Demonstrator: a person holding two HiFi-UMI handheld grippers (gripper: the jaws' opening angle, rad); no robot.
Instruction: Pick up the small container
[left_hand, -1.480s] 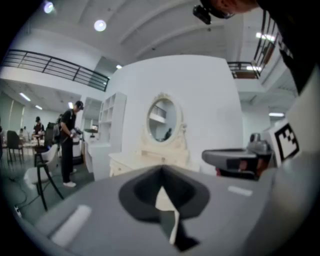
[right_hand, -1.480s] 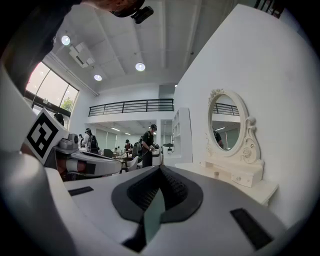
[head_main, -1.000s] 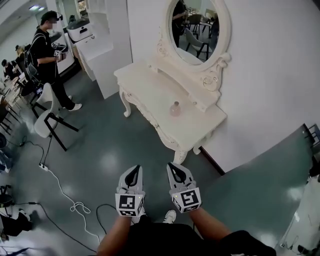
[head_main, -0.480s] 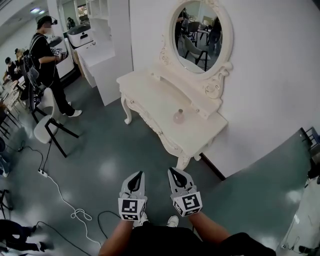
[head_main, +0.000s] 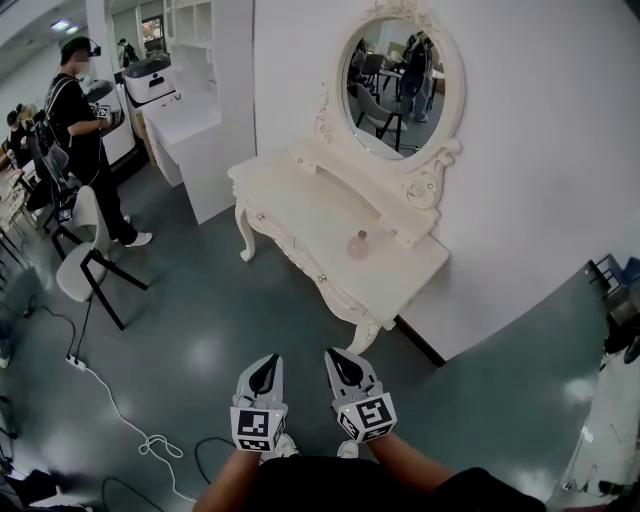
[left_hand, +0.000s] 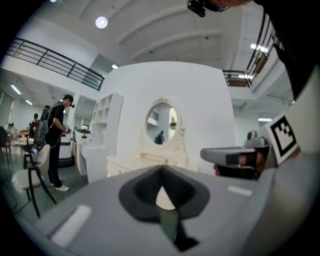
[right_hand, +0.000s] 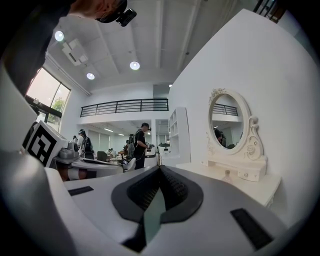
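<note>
A: Nearest the camera, what are the two tools doing?

B: The left gripper (head_main: 266, 365) and the right gripper (head_main: 340, 362) are held side by side, low in front of the person, over the green floor (head_main: 220, 320). Both point toward the dressing table. Each has its jaws drawn together at the tips, with nothing between them.

A: And the small container?

B: It is well apart from both. The small container (head_main: 358, 244) is a pinkish, rounded little bottle with a narrow neck. It stands upright on the white dressing table (head_main: 290, 200), toward the right-hand end of the top. It sits just in front of the low drawer shelf under the oval mirror (head_main: 395, 85). The right gripper view shows it too, off to the right of that gripper's jaws.

A: How would it likely handle?

B: It looks like glass or hard plastic, so it is probably light, stiff and smooth enough to slip. Its small base would make it easy to tip, and if it is glass, a knock against the tabletop could crack it.

A: Where should the person take hold?

B: The jaws would have to open first. A level grip across the round body, below the neck, seems safest. The neck is narrower and might let the bottle swing.

A: Anything beyond?

B: Far to the left are a chair (head_main: 80, 262) and a standing person (head_main: 70, 110) by a white counter (head_main: 185, 120), away from the table.
</note>
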